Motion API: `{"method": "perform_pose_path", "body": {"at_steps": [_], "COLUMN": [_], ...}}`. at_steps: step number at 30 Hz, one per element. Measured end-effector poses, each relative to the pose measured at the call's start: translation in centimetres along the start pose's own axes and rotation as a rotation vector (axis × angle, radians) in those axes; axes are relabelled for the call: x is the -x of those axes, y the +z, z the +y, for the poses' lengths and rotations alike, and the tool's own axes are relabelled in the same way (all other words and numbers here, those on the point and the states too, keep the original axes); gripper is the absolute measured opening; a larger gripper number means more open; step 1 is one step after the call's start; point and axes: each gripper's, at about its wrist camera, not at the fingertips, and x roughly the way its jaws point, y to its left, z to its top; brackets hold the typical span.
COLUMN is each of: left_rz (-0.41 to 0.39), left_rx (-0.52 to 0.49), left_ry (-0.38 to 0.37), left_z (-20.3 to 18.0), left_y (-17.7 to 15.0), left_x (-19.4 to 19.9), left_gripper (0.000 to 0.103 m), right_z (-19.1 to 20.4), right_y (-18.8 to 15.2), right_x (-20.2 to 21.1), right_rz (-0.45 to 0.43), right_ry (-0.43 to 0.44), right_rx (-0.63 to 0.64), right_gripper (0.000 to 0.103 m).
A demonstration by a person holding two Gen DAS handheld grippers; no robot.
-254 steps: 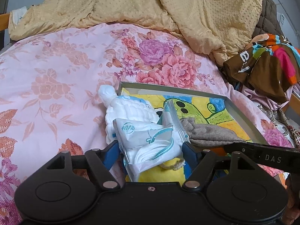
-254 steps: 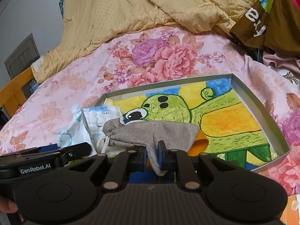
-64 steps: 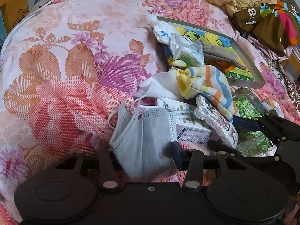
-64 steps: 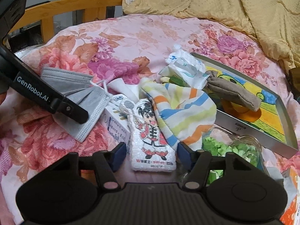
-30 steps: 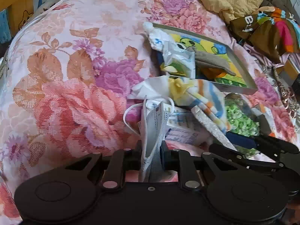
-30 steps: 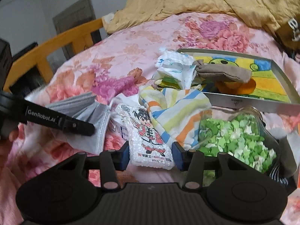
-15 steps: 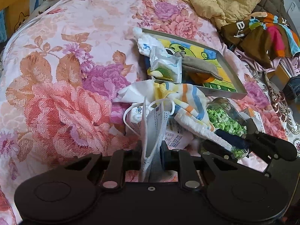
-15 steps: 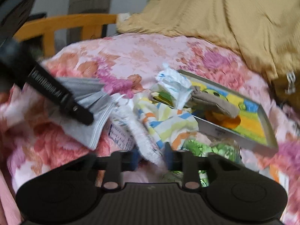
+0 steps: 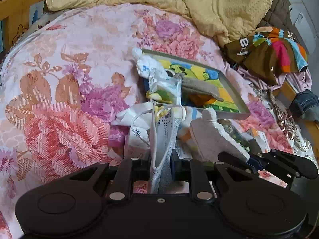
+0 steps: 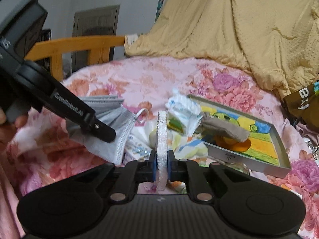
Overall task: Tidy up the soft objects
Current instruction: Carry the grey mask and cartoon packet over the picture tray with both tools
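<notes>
The left hand-held gripper [image 9: 161, 165] is clenching a grey face mask [image 9: 163, 139] at the lower centre of the left wrist view; the mask is standing edge-on between the pads, its white ear loops arching above. In the right wrist view the same mask [image 10: 111, 123] is spreading out at centre left, under the black finger of the left hand-held gripper [image 10: 105, 133].

The right hand-held gripper [image 10: 161, 167] has just been closing its jaws, and they are now grasping a thin white pad [image 10: 161, 139], held upright and edge-on at the frame centre. From the left wrist view this pad [image 9: 211, 137] is showing a plain pale face at centre right; its print is not visible here.

Both items are hanging above a flowered bed cover [image 9: 65, 91]. Behind them, right of centre, a metal tray [image 10: 279, 139] with a cartoon picture is holding a grey pouch [image 10: 225, 129] and a white packet [image 10: 183, 107] at its near-left corner. A striped cloth [image 10: 187, 145], partly hidden and blurred, is probably lying just before the tray.
</notes>
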Motion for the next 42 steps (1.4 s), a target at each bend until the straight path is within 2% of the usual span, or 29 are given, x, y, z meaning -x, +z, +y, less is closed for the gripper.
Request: {"method": "perform_pose_path", "body": {"at_steps": [8,18,22,26,33,37,42], "left_rz": [-0.049,-0.127,-0.170,-0.199,-0.273,-0.298,-0.314], "left_rx": [0.010,-0.034,-0.038,-0.055,-0.033,-0.012,-0.014], "left_ry": [0.002,-0.041,-0.072,-0.071,-0.097,-0.093,-0.090], "left_z": [-0.9,-4.8,-6.2,-7.1,-7.9,-7.7,-7.2], "left_y": [0.2,1.5,2.2,3.2,6.2,7.4,8.6], "left_x": [1.5,3.6,4.3,4.3,1.7,-1.4,-5.4], "left_gripper": [0.019,0.019,0.020,0.020,0.021,0.021,0.021], "right_z": [-1.7,-4.9,-7.1,-8.9,-11.1,-13.0,-14.8], "right_y": [0.2,2.2,3.4,4.4,5.9,5.1,4.4], "right_x": [2.8,6.3,7.1,7.5,6.1,4.1,1.0], "right_rz": [-0.053,-0.148,-0.174,-0.188,-0.218,-0.257,-0.256], "right_ry": [0.028,-0.033,-0.051,-0.070,-0.110,-0.143,-0.174], "right_rx": [-0.105,-0.161,-0.230,-0.270,-0.170,-0.224,-0.288], "right_gripper": [0.011,0.011,0.011,0.011,0.011,0.011,0.011]}}
